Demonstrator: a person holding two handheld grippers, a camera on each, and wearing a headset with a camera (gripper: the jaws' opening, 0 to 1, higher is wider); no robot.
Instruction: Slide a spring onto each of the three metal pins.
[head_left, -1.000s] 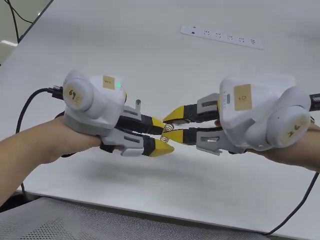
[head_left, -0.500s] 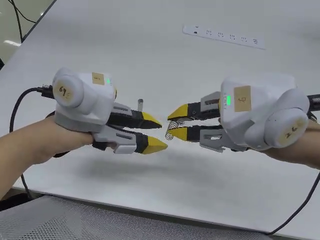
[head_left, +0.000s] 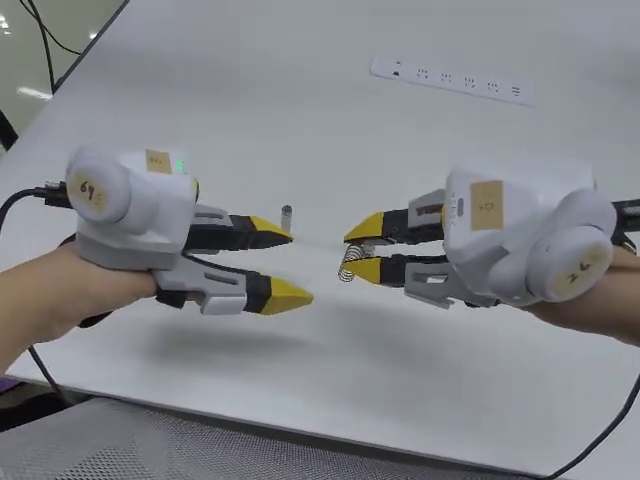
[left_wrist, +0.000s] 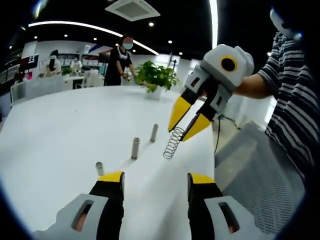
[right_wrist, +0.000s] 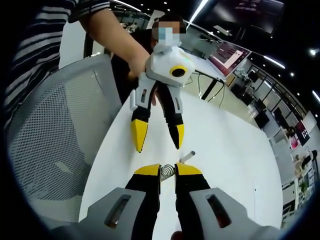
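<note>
Handover done. A second ago both sets of tips met on the small silver coil spring (left_wrist: 173, 143). Since then my left gripper (head_left: 298, 266) has let go and drawn back toward my left. Its yellow-tipped jaws now stand wide apart with nothing between them.

Right gripper (head_left: 348, 254): jaws pinched on one end of the spring, the rest of the coil hanging free below the tips. In the right gripper view the coil sits squarely between the two yellow pads. The grip looks small, only a few end turns.

The spring is in the air over the white tabletop (head_left: 300, 110), between the two grippers, touching only the right one.

Three short grey metal pins stand upright on the table in a loose row: far (left_wrist: 155, 133), middle (left_wrist: 135, 148), near (left_wrist: 99, 168). All look bare, so I judge no spring is seated yet. The spring hangs just beside the far pin in the left gripper view, but I cannot tell how far it really is from it.

What it means: the spring now rides in the right gripper alone, with its free end hanging down toward the table. The left is free to steady things. Next, I think, is to bring that open end over a pin top and lower it straight. The risk is that the loose end swings and catches the pin's rim.

White power strip (head_left: 455, 80) lies far back, well apart from the work.
</note>
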